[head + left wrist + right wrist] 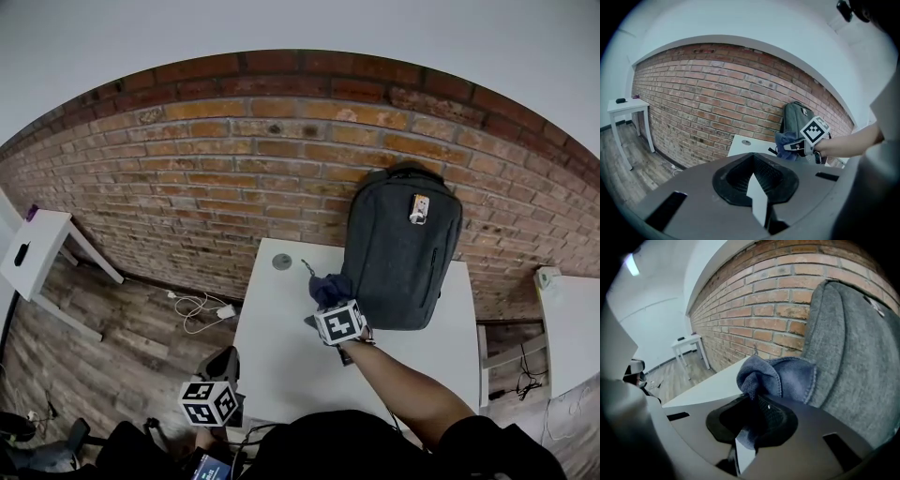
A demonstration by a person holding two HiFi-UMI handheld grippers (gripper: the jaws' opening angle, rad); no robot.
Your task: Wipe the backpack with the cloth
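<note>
Backpack (401,248), grey, upright on white tabletop (281,356) against brick wall (234,169), right tongs (327,300) clenched on blue cloth (330,286) beside its lower left edge, forearm extended forward, left tongs (227,364) closed empty, held low off tabletop corner

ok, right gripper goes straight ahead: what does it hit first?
The right gripper holds the cloth, which likely meets the backpack at its side edge first; marginal, it might slip past to the brick wall.

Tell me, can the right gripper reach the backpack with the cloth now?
Probably yes: the right gripper holds the cloth right beside the backpack, with nothing between them.
</note>
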